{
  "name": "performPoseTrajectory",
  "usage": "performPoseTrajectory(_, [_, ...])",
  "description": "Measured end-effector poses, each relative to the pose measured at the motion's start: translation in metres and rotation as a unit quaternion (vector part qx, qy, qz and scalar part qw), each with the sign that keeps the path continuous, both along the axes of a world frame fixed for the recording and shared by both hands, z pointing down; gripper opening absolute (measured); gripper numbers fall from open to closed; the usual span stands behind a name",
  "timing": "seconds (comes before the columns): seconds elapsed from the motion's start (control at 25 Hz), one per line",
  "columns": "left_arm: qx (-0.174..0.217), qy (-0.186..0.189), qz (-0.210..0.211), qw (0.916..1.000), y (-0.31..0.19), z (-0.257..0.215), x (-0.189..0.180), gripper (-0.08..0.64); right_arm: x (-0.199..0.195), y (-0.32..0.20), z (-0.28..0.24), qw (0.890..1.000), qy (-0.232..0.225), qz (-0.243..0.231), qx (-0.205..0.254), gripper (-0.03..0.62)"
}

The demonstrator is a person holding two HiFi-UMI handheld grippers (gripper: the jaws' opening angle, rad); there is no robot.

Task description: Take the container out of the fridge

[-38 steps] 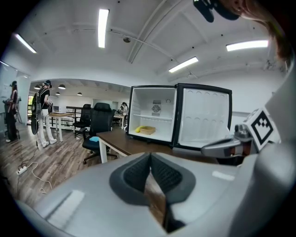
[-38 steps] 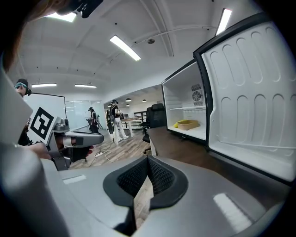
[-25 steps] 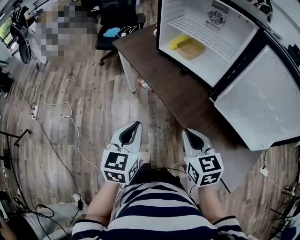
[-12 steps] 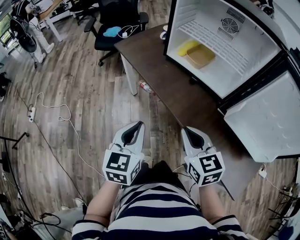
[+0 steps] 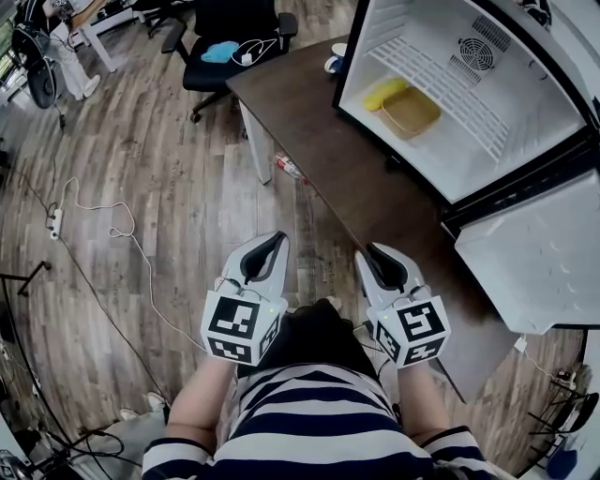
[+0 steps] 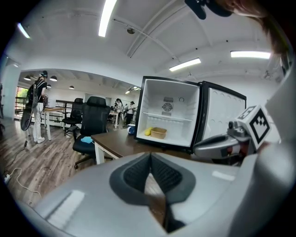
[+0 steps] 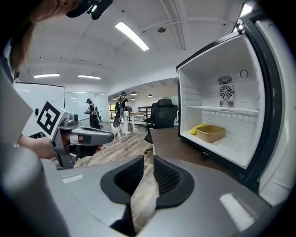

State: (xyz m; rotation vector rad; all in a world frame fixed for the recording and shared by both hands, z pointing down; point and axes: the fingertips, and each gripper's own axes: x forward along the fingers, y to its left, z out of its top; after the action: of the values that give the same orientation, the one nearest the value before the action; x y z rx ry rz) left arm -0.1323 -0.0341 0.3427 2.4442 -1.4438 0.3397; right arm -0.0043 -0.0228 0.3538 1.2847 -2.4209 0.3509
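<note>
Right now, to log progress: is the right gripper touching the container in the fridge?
Apart. Head view: the right gripper, jaws opening and empty, is by the person, far from the container.

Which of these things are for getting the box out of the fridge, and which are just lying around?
For the job: open fridge; tan container inside it; left tongs, shut and empty; right tongs, opening with nothing between them.

Just lying about: yellow thing beside the container; blue mug on the table; office chair; bottle on the floor; power strip.
</note>
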Motion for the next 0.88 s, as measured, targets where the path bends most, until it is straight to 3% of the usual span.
performPoseTrajectory(0.28, [-0.012,-0.001,-0.017,0.9998,-0.026,0.007,0.001,0.0,0.005,-0.041,0.004,1.0,0.014,-0.015,0.002,0.087])
performPoseTrajectory(0.88, [-0.035,-0.003,-0.021,0.9992,-0.116,0.036,0.038,0.0,0.038,-0.155,0.016,0.999,0.028,-0.014,0.016,0.101])
